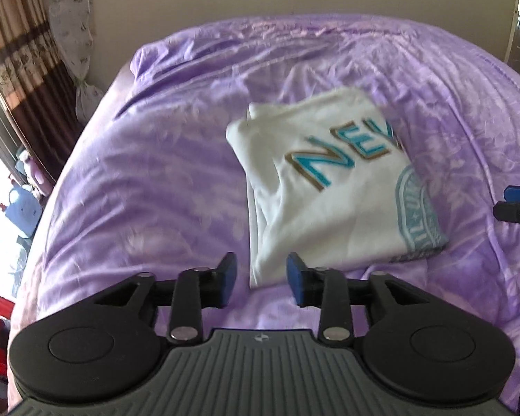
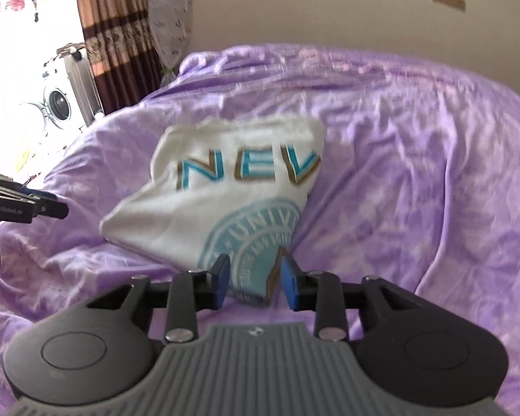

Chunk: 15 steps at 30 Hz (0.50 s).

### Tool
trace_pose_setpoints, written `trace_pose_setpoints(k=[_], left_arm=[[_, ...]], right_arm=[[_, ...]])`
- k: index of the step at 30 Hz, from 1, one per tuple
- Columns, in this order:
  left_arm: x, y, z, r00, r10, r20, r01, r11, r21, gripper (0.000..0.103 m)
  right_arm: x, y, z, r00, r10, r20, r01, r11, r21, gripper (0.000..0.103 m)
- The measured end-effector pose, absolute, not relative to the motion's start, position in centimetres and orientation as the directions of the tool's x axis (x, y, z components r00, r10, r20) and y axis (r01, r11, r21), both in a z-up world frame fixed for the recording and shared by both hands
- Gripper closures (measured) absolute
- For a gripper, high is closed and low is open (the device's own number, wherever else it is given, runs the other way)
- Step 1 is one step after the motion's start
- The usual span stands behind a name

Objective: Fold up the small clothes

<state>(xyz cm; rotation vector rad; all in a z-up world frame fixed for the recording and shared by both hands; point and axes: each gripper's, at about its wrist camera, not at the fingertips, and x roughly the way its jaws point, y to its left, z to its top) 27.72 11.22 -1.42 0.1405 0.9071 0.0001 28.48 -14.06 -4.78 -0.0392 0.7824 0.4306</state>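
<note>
a bed (image 1: 156, 180) fills both views, covered by a purple sheet (image 2: 416, 173) with a paler mottled pattern. the sheet is rumpled, with creases running across it and a raised fold toward the far end by the wall. one thing lies directly on it: a folded white shirt (image 1: 312, 208), roughly rectangular, resting flat near the middle of the bed. its top face shows large teal letters edged in gold and part of a round pale-blue seal at the folded edge. bare sheet surrounds the shirt on every side.
</note>
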Motion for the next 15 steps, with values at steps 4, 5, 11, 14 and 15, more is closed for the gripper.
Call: trace_pose_setpoints(k=[4, 5, 11, 14, 15], left_arm=[[28.8, 12.0, -0.3, 0.664, 0.028, -0.747, 0.044, 0.996, 0.076, 0.041], [29.1, 12.3, -0.1, 0.675, 0.013, -0.738, 0.039, 0.998, 0.053, 0.036], [32.2, 14.6, -0.8, 0.701, -0.099, -0.707, -0.005, 0.99, -0.143, 0.022], [34.0, 15.9, -2.7, 0.697, -0.139, -0.703, -0.036, 0.973, -0.227, 0.021], [34.6, 16.5, -3.4, 0.696, -0.145, -0.703, -0.057, 0.965, -0.255, 0.021]], right_arm=[[29.0, -13.9, -3.4, 0.639, 0.376, -0.672, -0.393, 0.91, 0.136, 0.063], [29.2, -13.8, -3.2, 0.639, 0.379, -0.669, -0.389, 0.91, 0.143, 0.06], [31.8, -13.6, -2.9, 0.649, 0.395, -0.65, -0.362, 0.912, 0.194, 0.038], [33.6, -13.8, -4.1, 0.643, 0.407, -0.649, -0.335, 0.911, 0.24, 0.035], [34.3, -14.0, -4.8, 0.634, 0.412, -0.655, -0.319, 0.91, 0.263, 0.035]])
